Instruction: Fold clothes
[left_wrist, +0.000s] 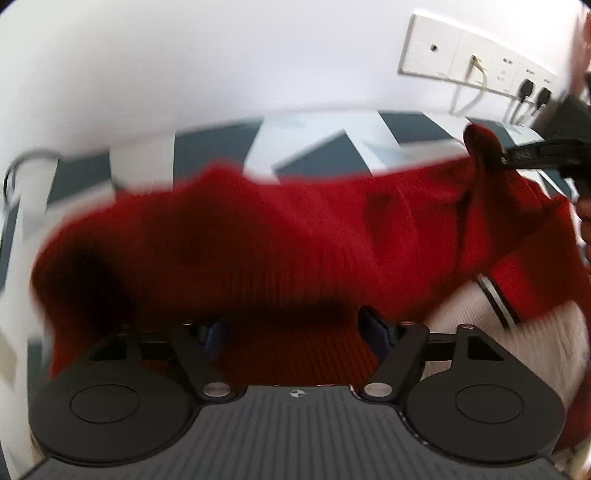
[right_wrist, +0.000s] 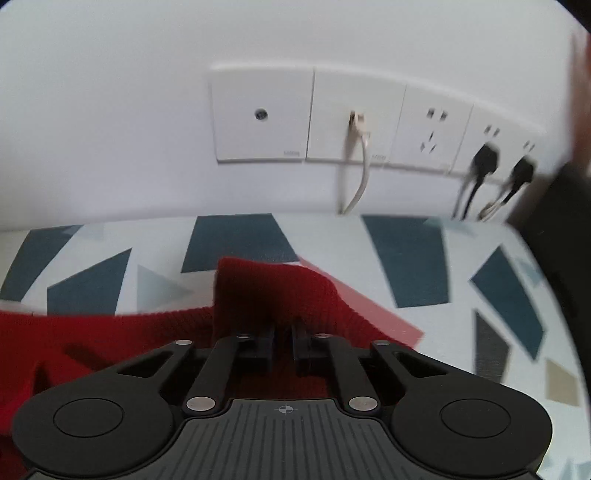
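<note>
- The left gripper (left_wrist: 295, 325) has its jaws apart with red knit lying between and over them; blur and the draped cloth hide whether the pads actually press it, so I cannot tell if it holds anything.
- The red sweater (left_wrist: 295, 229) hangs in a loose, sagging span above the patterned table cover (left_wrist: 332, 155), one end bunched low on the left, the other lifted at the right.
- A white knit garment (left_wrist: 517, 332) lies beneath it at the right, seemingly not folded.
- The right gripper (right_wrist: 283, 338) is closed tight on an upturned corner of the sweater, near the wall sockets (right_wrist: 332, 118).
- Judgement: folding is at an early stage; no neat crease shows, and laying flat and folding remain.
</note>
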